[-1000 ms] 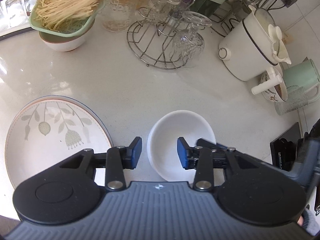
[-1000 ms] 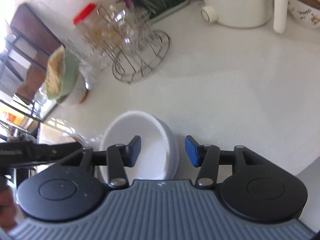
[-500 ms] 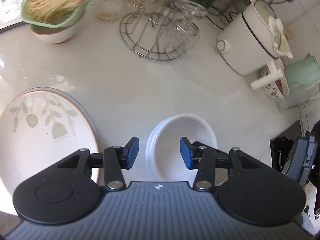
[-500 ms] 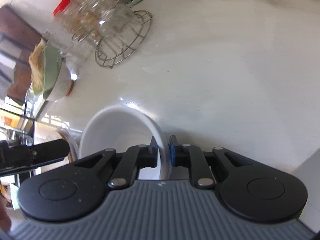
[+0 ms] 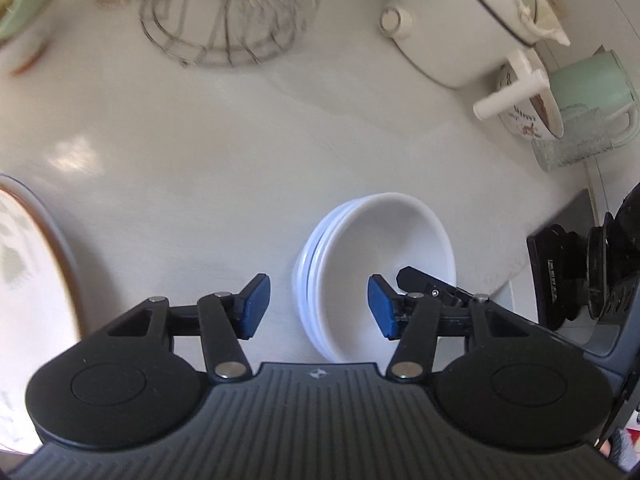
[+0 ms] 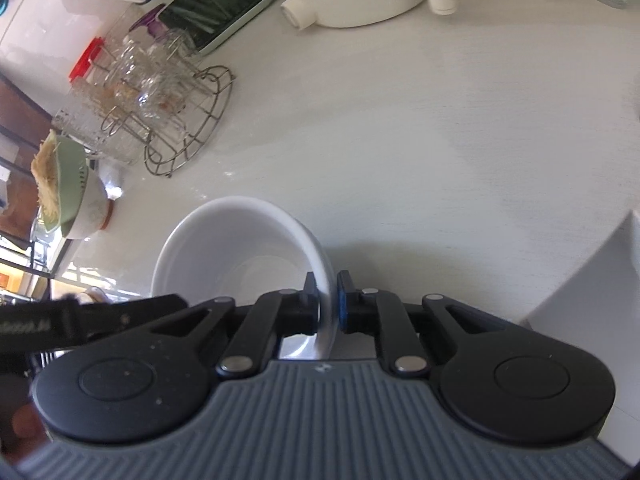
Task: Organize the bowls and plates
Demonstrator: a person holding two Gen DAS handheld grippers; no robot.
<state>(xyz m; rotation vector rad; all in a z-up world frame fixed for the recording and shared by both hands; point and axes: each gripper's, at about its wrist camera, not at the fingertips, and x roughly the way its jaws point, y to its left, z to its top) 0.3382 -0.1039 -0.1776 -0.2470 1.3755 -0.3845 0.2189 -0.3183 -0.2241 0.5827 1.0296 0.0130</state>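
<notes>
A stack of white bowls [image 5: 372, 268] sits on the pale counter. In the right wrist view my right gripper [image 6: 325, 307] is shut on the right rim of the top white bowl [image 6: 240, 256], one pad inside and one outside. In the left wrist view my left gripper [image 5: 318, 308] hovers over the stack's left side; its jaws are opening, with the stack's left rim in the gap and the pads not touching it. The right gripper's finger [image 5: 432, 292] shows inside the bowl. A large patterned plate [image 5: 32, 288] lies at the left edge.
A wire rack with glasses [image 5: 232, 12] stands at the back, a white pot [image 5: 452, 28] and a green kettle [image 5: 592, 92] at the back right. A green colander of noodles on a bowl [image 6: 68, 192] sits far left. A dark block [image 5: 556, 276] lies right.
The right gripper closed onto the bowl's rim. The left gripper's jaws widened as it came closer to the counter, and the plate slid toward the left edge of its view.
</notes>
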